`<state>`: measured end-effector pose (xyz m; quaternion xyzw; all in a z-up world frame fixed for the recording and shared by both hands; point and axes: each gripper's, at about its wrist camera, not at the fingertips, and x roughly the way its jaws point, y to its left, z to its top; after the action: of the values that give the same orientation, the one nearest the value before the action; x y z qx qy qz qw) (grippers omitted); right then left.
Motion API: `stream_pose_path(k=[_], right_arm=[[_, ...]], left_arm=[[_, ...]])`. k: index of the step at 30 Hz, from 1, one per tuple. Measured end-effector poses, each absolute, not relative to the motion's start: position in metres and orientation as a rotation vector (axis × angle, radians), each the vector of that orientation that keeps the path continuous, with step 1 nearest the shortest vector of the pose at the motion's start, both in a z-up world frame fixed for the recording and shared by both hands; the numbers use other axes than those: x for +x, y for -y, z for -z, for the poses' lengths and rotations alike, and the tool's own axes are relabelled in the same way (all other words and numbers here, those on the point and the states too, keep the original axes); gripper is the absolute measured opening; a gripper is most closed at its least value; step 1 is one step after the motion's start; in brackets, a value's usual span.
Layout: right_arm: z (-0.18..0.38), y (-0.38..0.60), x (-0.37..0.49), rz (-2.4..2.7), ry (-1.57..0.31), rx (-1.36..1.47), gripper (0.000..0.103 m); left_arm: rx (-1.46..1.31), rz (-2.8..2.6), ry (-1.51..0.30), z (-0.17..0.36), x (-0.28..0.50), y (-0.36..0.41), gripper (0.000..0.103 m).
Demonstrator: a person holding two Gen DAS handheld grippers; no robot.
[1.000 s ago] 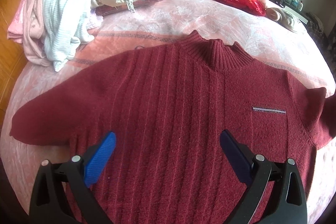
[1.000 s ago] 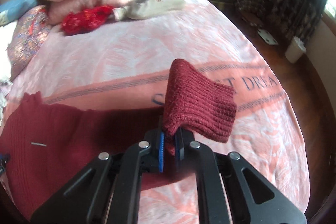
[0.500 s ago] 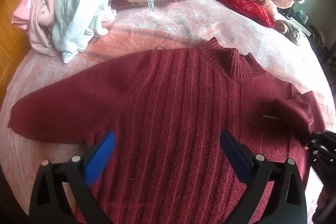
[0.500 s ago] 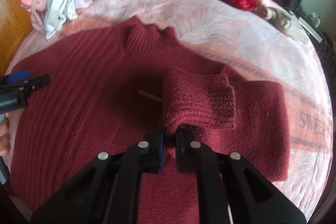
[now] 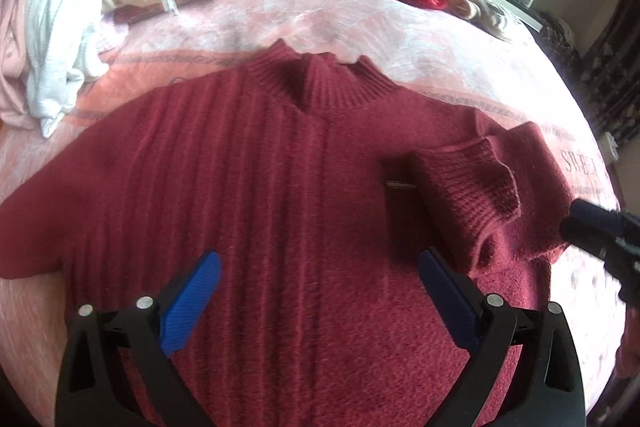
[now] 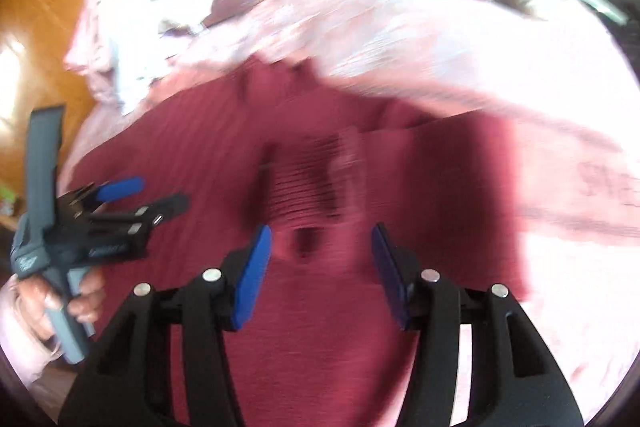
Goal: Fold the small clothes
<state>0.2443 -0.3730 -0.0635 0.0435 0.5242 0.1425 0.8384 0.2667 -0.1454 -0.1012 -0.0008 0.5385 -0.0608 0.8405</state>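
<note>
A dark red sweater [image 5: 256,187] lies flat on the bed [image 5: 360,27], collar away from the cameras. Its right sleeve [image 5: 476,187] is folded over the chest. The right gripper [image 6: 320,251] has just been opening; its jaws stand apart above the cuff, with nothing between them. The left gripper [image 5: 320,267] is wide open over the sweater's lower part, holding nothing.

I see the dark red sweater [image 5: 256,187] spread flat on the pink bedspread [image 5: 328,27], its right sleeve [image 5: 472,195] folded across the chest. My left gripper [image 5: 320,271] hovers wide open over the near hem, nothing between its blue pads.
</note>
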Motion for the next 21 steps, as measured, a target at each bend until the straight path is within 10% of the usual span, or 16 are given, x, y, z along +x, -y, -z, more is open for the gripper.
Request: stream_pose_path(k=[9,17,21], right_arm=[[0.079,0.468,0.237,-0.208,-1.125,0.276,0.054],[0.09,0.494,0.235,-0.2,-1.115,0.285,0.055],[0.092,0.501,0.234,-0.181,-1.119,0.299,0.057]], left_arm=[[0.27,0.206,-1.027,0.107,0.266,0.269,0.096],[0.193,0.197,-1.081,0.14,0.284,0.278,0.028],[0.047,0.214,-1.065,0.127,0.288,0.25,0.01]])
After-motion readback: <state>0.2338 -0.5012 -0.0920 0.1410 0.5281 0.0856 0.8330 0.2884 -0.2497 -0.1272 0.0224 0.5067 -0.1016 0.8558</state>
